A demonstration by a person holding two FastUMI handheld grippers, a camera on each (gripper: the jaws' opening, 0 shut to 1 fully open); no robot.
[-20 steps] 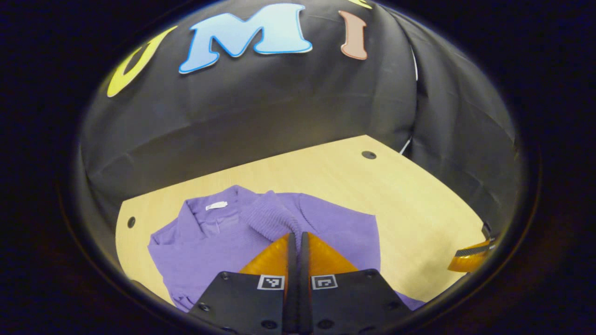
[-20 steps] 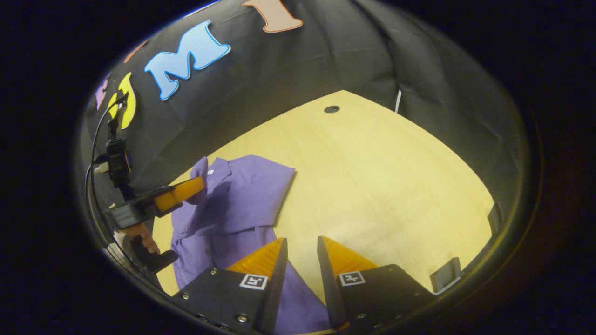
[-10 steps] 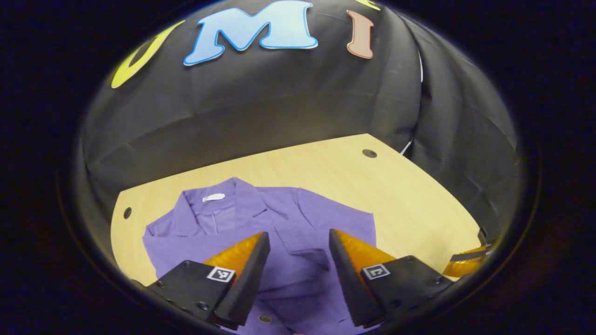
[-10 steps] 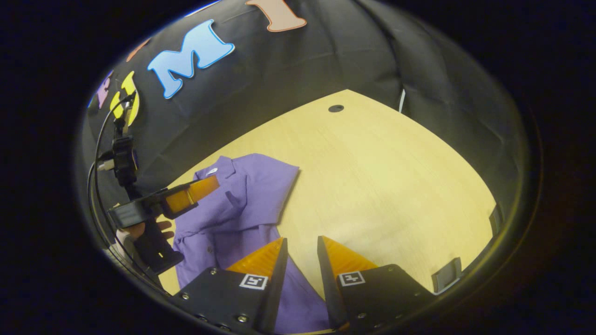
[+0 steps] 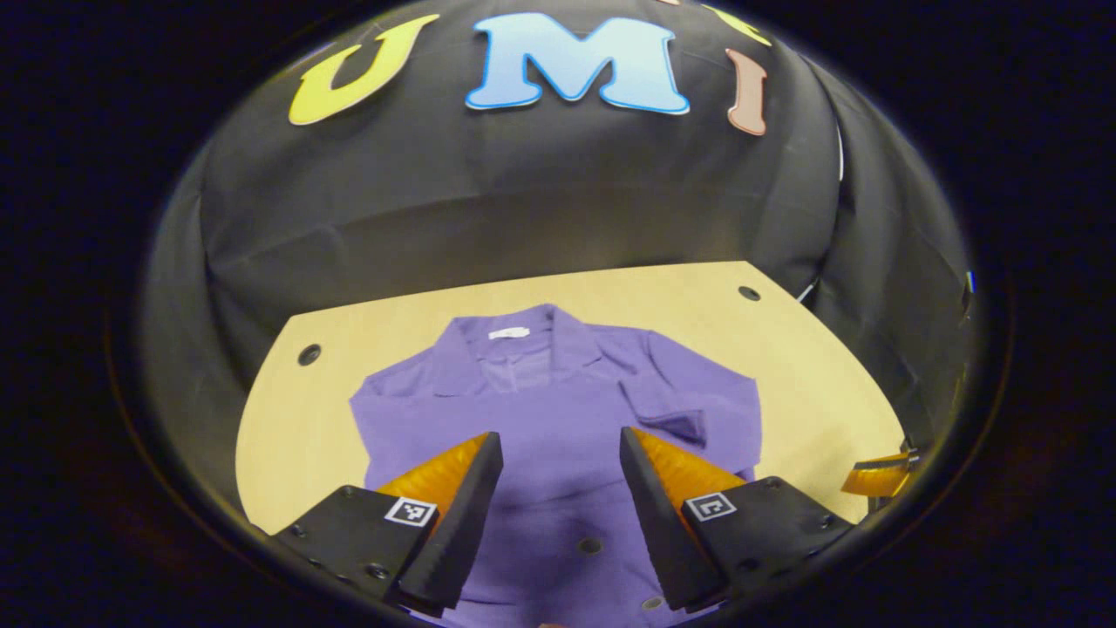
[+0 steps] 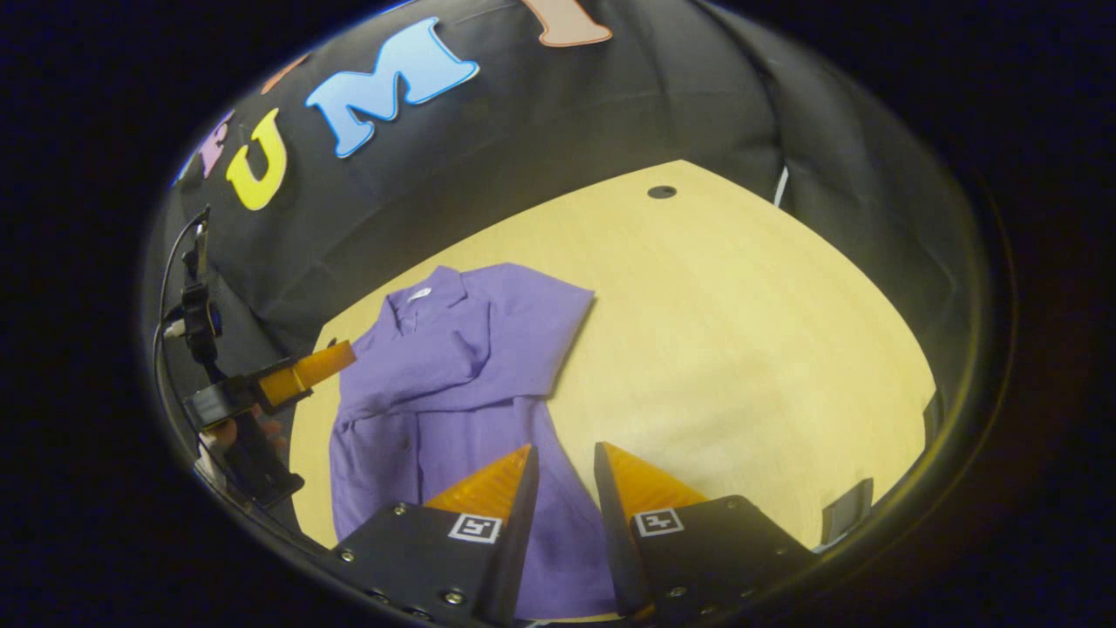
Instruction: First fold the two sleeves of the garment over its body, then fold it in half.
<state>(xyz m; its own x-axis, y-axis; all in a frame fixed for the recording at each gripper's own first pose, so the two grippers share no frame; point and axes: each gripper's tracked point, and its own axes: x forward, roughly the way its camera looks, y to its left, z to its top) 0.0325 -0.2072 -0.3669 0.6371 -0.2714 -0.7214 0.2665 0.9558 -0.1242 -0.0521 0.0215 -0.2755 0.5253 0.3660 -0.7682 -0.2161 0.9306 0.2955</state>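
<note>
A purple button-up shirt [image 5: 558, 410] lies flat on the wooden table [image 5: 811, 366], collar toward the far wall, both short sleeves folded in over its body. My left gripper [image 5: 558, 449] hovers open above the shirt's middle with nothing between its fingers. In the right gripper view the shirt [image 6: 462, 366] spreads to the left, and its lower right hem runs under my right gripper [image 6: 564, 462], which stands open with a narrow gap. That view has the left gripper [image 6: 305, 371] at the shirt's left edge, held by a hand [image 6: 253, 432]. A right gripper fingertip [image 5: 876, 478] shows at the left gripper view's right edge.
Bare tabletop [image 6: 741, 331] stretches to the right of the shirt. Small round holes [image 5: 309, 354] [image 6: 662, 192] sit near the table's far corners. A small dark bracket [image 6: 841, 515] sits at the near right edge. Black cloth walls close the back and sides.
My left gripper, shut on the sleeve a second ago, opened and let it drop onto the shirt's body, then drew back toward the shirt's left. The right gripper hardly moved.
</note>
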